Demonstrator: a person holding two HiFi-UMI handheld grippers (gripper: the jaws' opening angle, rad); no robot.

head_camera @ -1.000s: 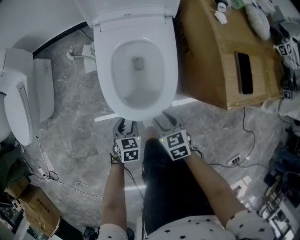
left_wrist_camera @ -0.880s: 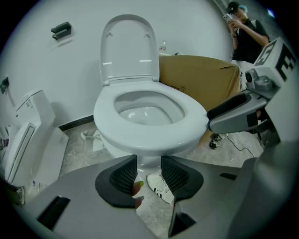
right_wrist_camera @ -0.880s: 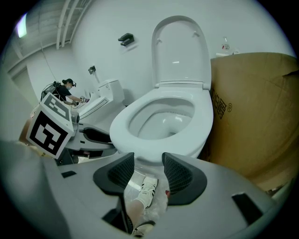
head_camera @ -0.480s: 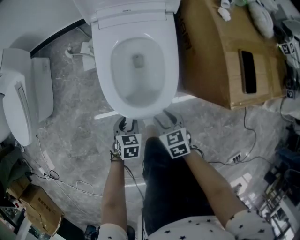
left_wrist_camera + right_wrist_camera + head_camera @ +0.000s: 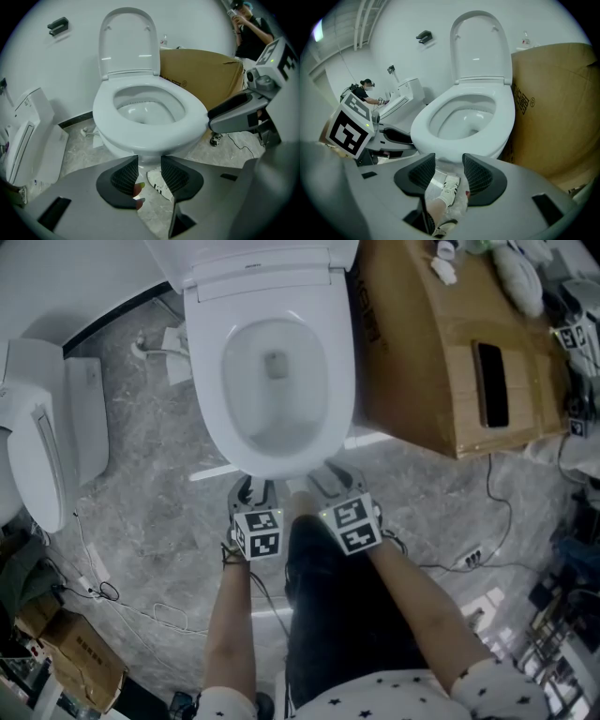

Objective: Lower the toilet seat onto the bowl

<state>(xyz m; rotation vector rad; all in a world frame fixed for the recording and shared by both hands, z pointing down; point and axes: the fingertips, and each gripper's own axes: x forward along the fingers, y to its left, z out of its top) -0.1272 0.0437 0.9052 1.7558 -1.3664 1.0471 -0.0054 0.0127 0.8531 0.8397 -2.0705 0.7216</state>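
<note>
left tongs [image 5: 253, 491] and right tongs [image 5: 330, 479] empty, toilet seat [image 5: 204, 381] already down

both tongs hang just in front of the bowl [image 5: 122, 148], pointing down at the floor. each pair of jaws stands apart, with nothing between them but floor and our shoe [image 5: 156, 185]. neither pair touches the toilet. the seat lies flat on the bowl rim, level all round as far as we can see. only the lid [image 5: 127, 42] stands upright at the back. we judge the lowering step finished, with 0 moves left on the seat. what follows calls only for drawing both tongs clear without nudging the seat. the task does not ask for the lid.
</note>
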